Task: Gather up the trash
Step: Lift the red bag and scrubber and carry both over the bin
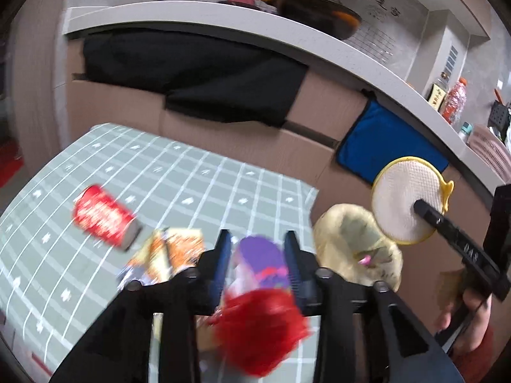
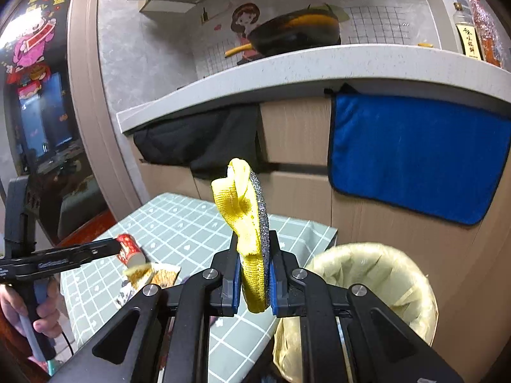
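Nearest to us, the right hand-held gripper clamps a round scouring pad on edge between its blue pads: yellow knitted fabric on one face, grey glittering mesh on the other, with a floppy yellow loop at the top. Just beside and below it on the right stands the trash bin, a round tub lined with a thin, crinkled, pale yellow plastic bag, its mouth open. Our left hand-held gripper has its jaws partly apart, and between them we see a blurred purple and red wrapper with something crumpled and red below it; whether the pads touch it we cannot tell. Both lie over the worktop, which wears a smooth grey-green cloth with a white grid. Just left of those jaws lies a flat, shiny orange snack packet, and beyond it a red paper cup lies on its side. Farther back, wood-grain cabinet fronts carry a fluffy blue towel and a limp black cloth hung from the edge of a pale speckled counter. On that counter sits a dark frying pan with an orange handle.
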`<state>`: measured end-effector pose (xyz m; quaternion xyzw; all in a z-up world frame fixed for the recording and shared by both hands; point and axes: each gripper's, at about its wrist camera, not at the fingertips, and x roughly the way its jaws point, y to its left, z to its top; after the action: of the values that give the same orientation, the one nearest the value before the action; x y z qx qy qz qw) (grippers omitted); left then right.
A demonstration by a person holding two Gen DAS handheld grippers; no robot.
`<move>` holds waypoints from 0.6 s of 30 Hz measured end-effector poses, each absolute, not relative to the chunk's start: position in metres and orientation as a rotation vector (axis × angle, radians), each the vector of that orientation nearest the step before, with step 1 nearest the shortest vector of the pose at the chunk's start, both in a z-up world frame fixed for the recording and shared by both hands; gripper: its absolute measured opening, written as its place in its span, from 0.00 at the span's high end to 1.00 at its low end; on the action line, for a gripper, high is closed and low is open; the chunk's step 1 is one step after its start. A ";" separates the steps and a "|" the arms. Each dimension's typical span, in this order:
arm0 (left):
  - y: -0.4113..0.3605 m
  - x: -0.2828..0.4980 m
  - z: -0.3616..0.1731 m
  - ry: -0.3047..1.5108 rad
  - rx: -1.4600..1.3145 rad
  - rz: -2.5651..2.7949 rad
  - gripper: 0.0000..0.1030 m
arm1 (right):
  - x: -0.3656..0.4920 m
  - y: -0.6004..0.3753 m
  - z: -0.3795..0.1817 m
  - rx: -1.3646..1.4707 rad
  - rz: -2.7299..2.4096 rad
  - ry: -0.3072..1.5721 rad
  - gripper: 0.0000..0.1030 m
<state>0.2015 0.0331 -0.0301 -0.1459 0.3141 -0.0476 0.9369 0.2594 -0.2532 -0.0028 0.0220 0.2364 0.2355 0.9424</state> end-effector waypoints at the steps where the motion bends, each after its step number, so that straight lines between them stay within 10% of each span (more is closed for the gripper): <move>1: 0.036 0.191 -0.035 0.638 -0.300 -0.085 0.56 | 0.257 -0.253 -0.006 0.046 0.485 0.488 0.88; 18: 0.001 0.188 -0.137 0.863 -0.331 -0.194 0.35 | 0.202 -0.255 -0.038 0.047 0.453 0.527 0.87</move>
<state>0.1877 0.0009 -0.1369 -0.1595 0.4157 -0.0933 0.8906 0.2025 -0.2548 -0.0379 0.0230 0.2583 0.2218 0.9400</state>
